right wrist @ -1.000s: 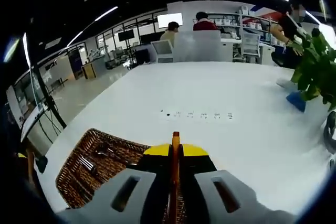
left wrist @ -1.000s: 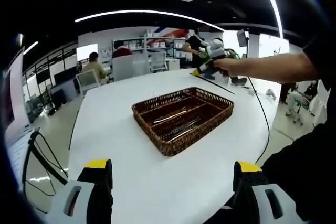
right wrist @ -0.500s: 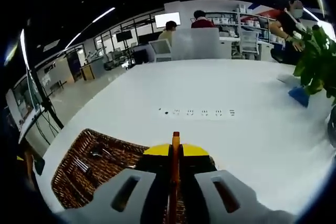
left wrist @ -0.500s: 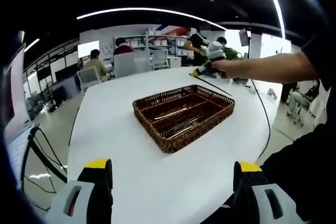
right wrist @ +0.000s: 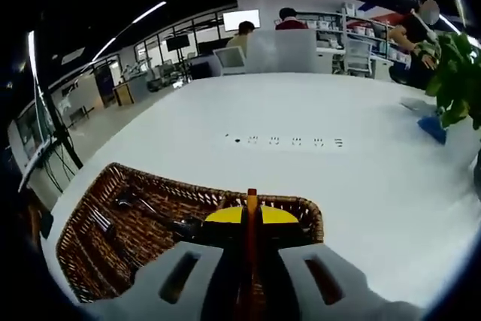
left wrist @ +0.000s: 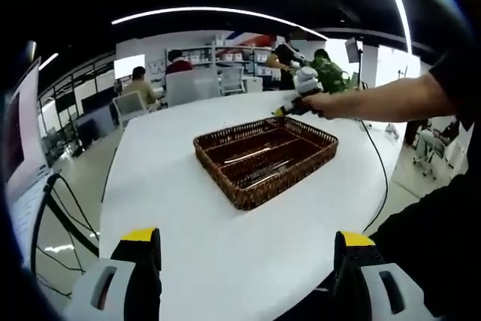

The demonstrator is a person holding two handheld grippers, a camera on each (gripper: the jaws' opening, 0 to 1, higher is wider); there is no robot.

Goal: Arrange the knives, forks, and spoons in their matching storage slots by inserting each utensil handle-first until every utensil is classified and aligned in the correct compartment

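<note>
A white tabletop (left wrist: 188, 223) in an open office carries a wicker cutlery basket (left wrist: 264, 158) with utensils (left wrist: 255, 167) lying in its slots. Over its far rim, the right gripper (right wrist: 251, 219) pinches an orange-handled utensil (right wrist: 250, 253) between closed fingers. The left gripper (left wrist: 244, 249) hovers near the tabletop's edge, fingers wide apart.

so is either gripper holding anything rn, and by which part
The right gripper is shut on a thin orange-handled utensil, clamped along its handle; which kind of utensil cannot be told. The left gripper is open and holds nothing.
</note>
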